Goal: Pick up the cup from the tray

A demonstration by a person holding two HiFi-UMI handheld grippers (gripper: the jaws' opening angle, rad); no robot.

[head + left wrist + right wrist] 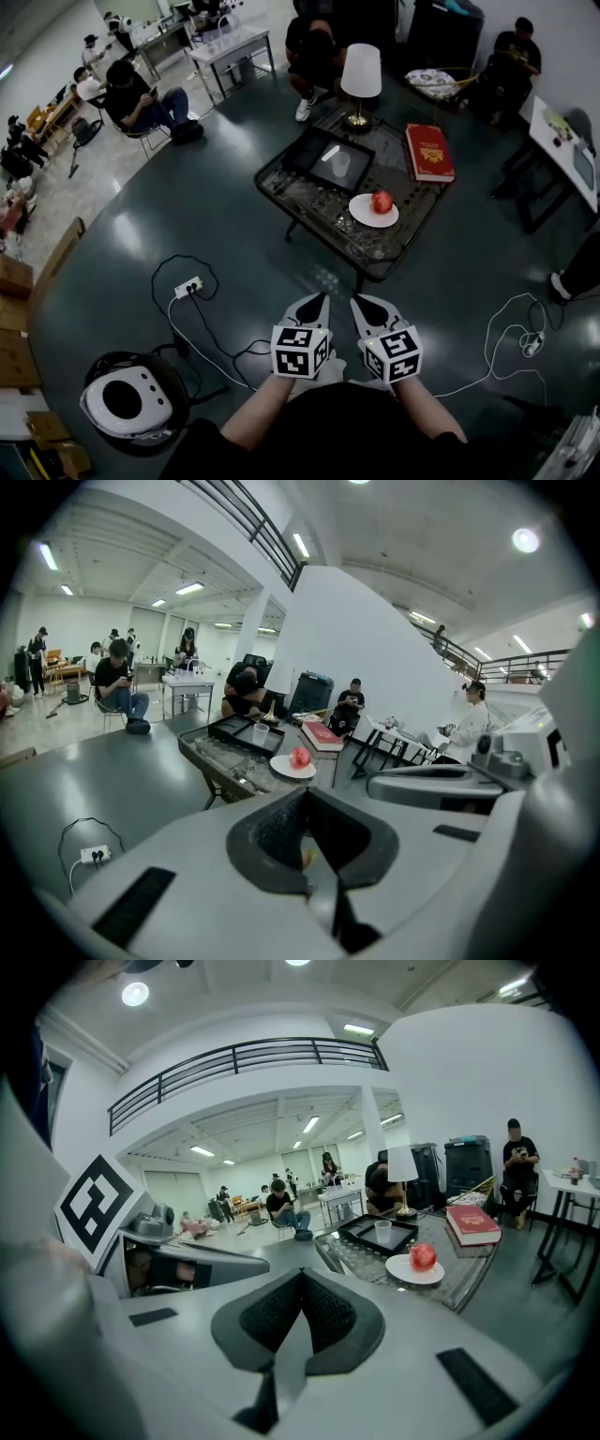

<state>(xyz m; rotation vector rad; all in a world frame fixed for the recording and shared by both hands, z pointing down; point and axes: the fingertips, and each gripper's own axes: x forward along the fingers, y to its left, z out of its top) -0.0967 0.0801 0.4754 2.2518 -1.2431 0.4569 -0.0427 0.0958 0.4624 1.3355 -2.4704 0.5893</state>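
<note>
A clear plastic cup (340, 164) stands upright in a black tray (314, 148) on the far left part of a glass-topped coffee table (309, 211). From the left gripper view the cup (261, 733) looks small and far ahead, and the right gripper view has the cup (382, 1232) in the tray (361, 1230) too. My left gripper (319, 299) and right gripper (357, 301) hang side by side close to my body, over the floor and short of the table. Both are shut with nothing between the jaws.
On the table are a white plate (361, 214) with a red apple (382, 202), a red book (429, 152) and a lamp (361, 80). A power strip (187, 287) with cables and a white round device (131, 398) lie on the floor. Several people sit around the room.
</note>
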